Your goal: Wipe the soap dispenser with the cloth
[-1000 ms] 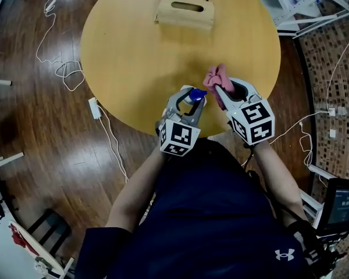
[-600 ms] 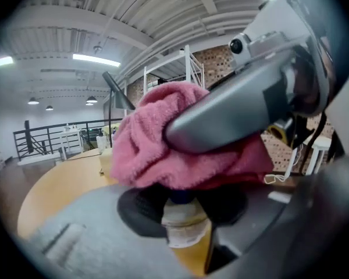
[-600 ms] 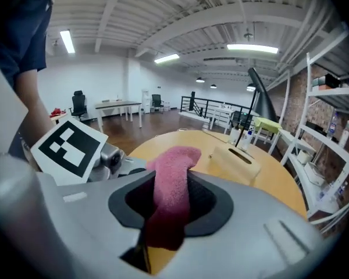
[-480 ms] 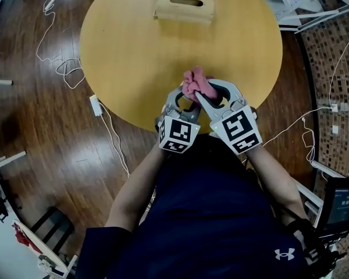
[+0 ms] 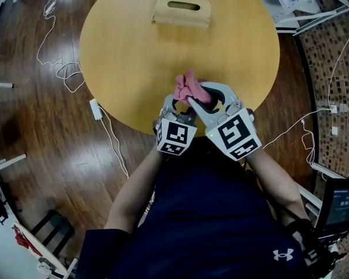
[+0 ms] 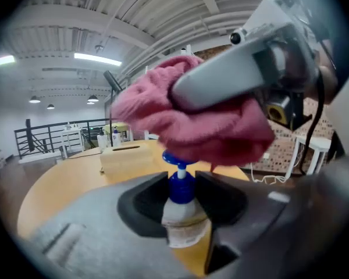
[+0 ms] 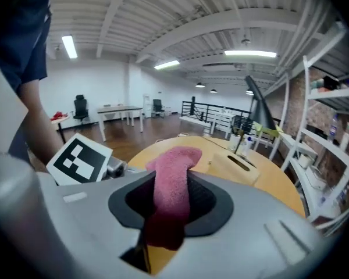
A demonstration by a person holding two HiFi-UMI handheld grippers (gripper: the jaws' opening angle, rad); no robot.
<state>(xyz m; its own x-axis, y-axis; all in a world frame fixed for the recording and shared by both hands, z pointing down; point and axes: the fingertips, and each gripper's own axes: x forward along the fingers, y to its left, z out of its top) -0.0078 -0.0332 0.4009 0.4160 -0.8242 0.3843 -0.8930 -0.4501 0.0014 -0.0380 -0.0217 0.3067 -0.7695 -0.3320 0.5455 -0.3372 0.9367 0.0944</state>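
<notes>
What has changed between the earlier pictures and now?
The right tool, shut on the cloth, moved left in the head view and brought the cloth over the blue pump of the dispenser. The left tool stayed in place, shut on the dispenser.

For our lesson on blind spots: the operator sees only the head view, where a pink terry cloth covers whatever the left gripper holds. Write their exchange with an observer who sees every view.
Operator: What is under the cloth?
Observer: A pale plastic soap dispenser with a blue pump, clamped near its neck by the left gripper.
Operator: Is the cloth loose?
Observer: No, the right gripper pinches it between its pads.
Operator: Does it touch the pump?
Observer: It seems to rest on the blue pump head.
</notes>
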